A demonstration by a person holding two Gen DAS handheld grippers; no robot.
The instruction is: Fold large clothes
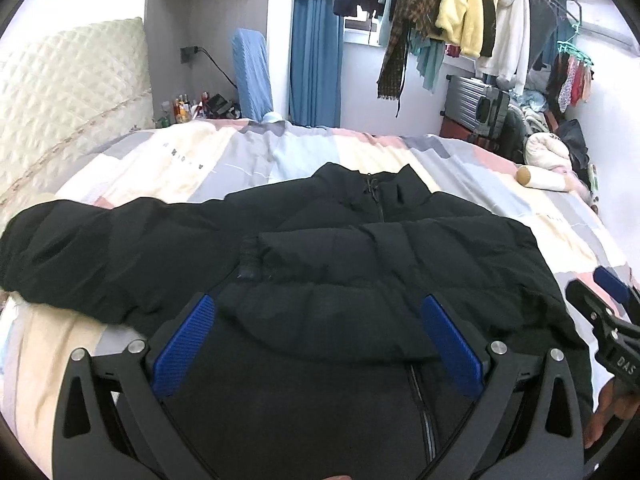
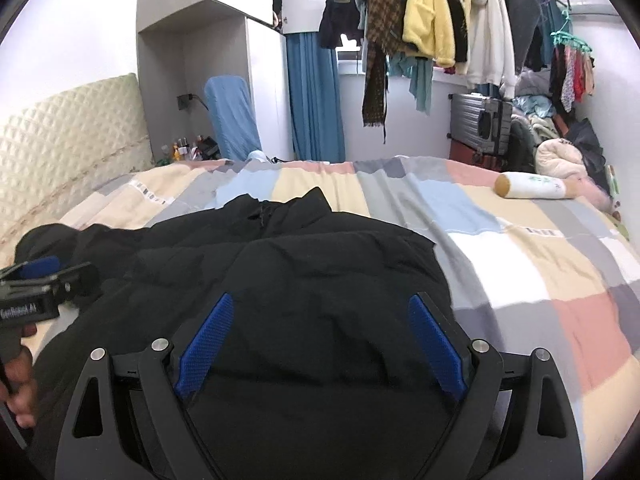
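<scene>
A black puffer jacket (image 1: 320, 248) lies front-up on the bed, collar away from me. Its right sleeve is folded across the chest, cuff (image 1: 250, 260) near the middle; the left sleeve stretches out to the left. My left gripper (image 1: 318, 308) is open and empty, hovering over the jacket's lower front by the zipper. My right gripper (image 2: 320, 308) is open and empty over the jacket's (image 2: 304, 280) right side. Each gripper shows at the edge of the other's view, the right one (image 1: 608, 292) and the left one (image 2: 44, 270).
The bed has a pastel patchwork cover (image 2: 520, 264) and a quilted cream headboard (image 1: 68, 92) at left. A bolster pillow (image 2: 532, 187) lies at the far right. A rack of hanging clothes (image 2: 424, 12), a grey suitcase (image 2: 480, 120) and piled items stand beyond the bed.
</scene>
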